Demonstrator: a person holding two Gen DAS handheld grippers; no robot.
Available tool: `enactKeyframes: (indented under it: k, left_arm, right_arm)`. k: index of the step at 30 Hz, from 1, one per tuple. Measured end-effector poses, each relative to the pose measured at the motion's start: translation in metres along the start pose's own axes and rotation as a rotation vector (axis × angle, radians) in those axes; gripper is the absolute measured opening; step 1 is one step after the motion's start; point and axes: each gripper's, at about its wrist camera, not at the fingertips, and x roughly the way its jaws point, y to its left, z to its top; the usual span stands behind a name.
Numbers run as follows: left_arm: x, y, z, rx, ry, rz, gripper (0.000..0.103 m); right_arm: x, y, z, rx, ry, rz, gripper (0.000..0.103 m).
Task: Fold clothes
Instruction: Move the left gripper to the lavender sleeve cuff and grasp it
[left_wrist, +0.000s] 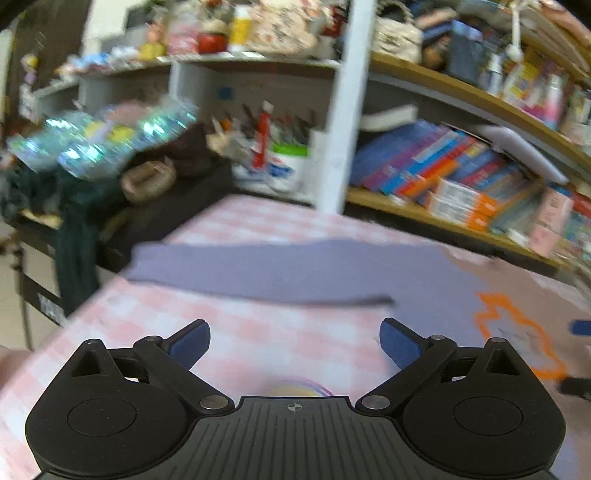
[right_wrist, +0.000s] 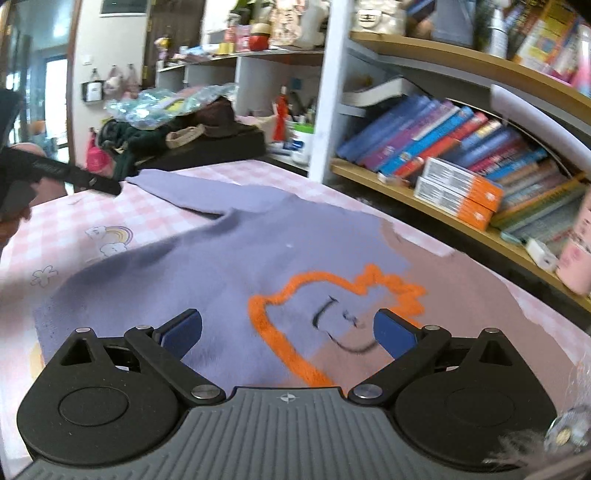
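A purple and dusty-pink sweater (right_wrist: 229, 258) with an orange-outlined face design (right_wrist: 332, 295) lies spread on the pink checked tablecloth (right_wrist: 92, 214). One sleeve (left_wrist: 280, 269) stretches out to the left. My left gripper (left_wrist: 295, 343) is open and empty, hovering over bare cloth just in front of that sleeve; it shows in the right wrist view (right_wrist: 55, 173) at the far left. My right gripper (right_wrist: 288, 332) is open and empty, low over the sweater's chest design. Its blue pads (right_wrist: 395, 336) hold nothing.
Shelves with books (right_wrist: 443, 155) and boxes run along the table's far and right side. A white post (right_wrist: 328, 92) stands at the table's back edge. A dark side table with clothes and plastic bags (right_wrist: 177, 122) sits at the back left.
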Motion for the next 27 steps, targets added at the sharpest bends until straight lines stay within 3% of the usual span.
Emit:
enactKeyframes:
  k: [8, 10, 18, 20, 24, 27]
  left_arm:
    - [0.055, 0.033, 0.028, 0.034, 0.000, 0.236, 0.098]
    - [0.071, 0.041, 0.033, 0.017, 0.024, 0.270, 0.093]
    - [0.118, 0.072, 0.042, -0.064, 0.136, 0.327, 0.077]
    - [0.124, 0.079, 0.044, -0.125, 0.144, 0.308, 0.069]
    - [0.123, 0.097, 0.047, -0.295, 0.113, 0.281, 0.068]
    - [0.121, 0.104, 0.045, -0.345, 0.116, 0.294, 0.067]
  right_arm:
    - [-0.007, -0.040, -0.027, 0.132, 0.019, -0.011, 0.101]
    - [-0.010, -0.040, -0.031, 0.117, 0.021, -0.005, 0.101]
    - [-0.007, -0.038, -0.041, 0.107, 0.034, 0.021, 0.101]
    - [-0.005, -0.040, -0.042, 0.118, 0.043, 0.025, 0.101]
    - [-0.009, -0.041, -0.044, 0.125, 0.028, 0.035, 0.101]
    - [-0.012, -0.040, -0.045, 0.126, 0.018, 0.039, 0.101]
